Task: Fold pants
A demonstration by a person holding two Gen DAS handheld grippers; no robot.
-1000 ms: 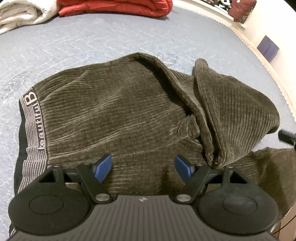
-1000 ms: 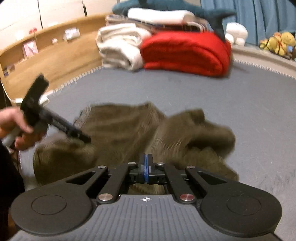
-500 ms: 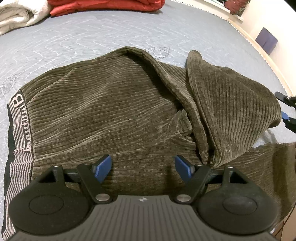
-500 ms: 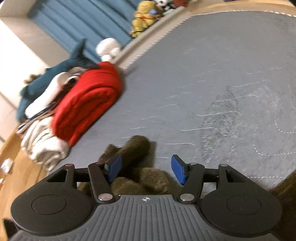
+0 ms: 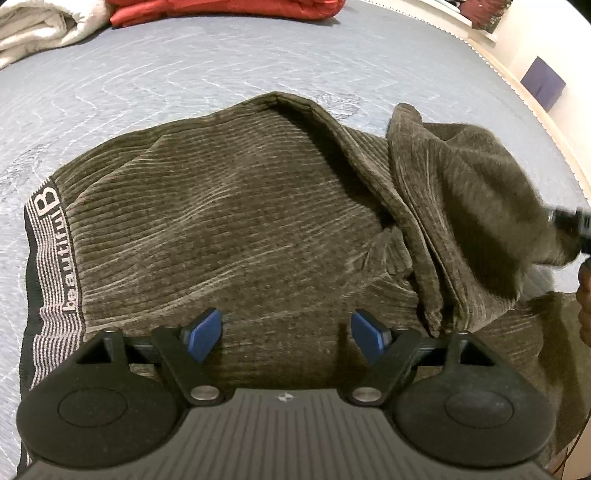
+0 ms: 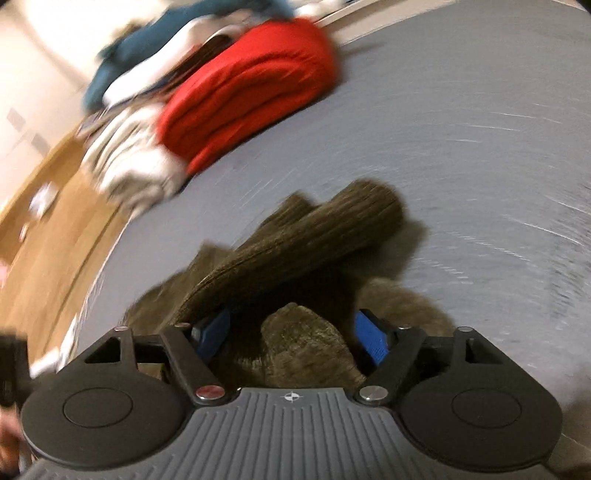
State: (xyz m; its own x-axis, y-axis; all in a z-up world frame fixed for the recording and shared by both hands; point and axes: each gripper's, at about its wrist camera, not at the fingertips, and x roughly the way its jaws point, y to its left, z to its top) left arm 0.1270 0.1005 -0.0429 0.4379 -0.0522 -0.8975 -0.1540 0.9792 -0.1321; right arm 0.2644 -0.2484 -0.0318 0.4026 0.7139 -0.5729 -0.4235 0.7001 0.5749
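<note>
The left gripper (image 5: 286,334) is hovering with jaws spread and opening a little wider, the olive ribbed pants (image 5: 229,221) lying flat on the grey bed (image 5: 221,66) just beneath, nothing pinched. The right gripper (image 6: 291,338) is opening, a bunched leg fold sitting loose between its blue pads (image 6: 371,339). A second ago those pads were clamped together farther back; now they are straddling the fabric.

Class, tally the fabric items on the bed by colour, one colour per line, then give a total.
Olive-brown: 1, the corduroy pants
Red: 1, the folded blanket
White: 1, the folded blanket
Teal: 1, the plush toy, blurred
Total: 4
</note>
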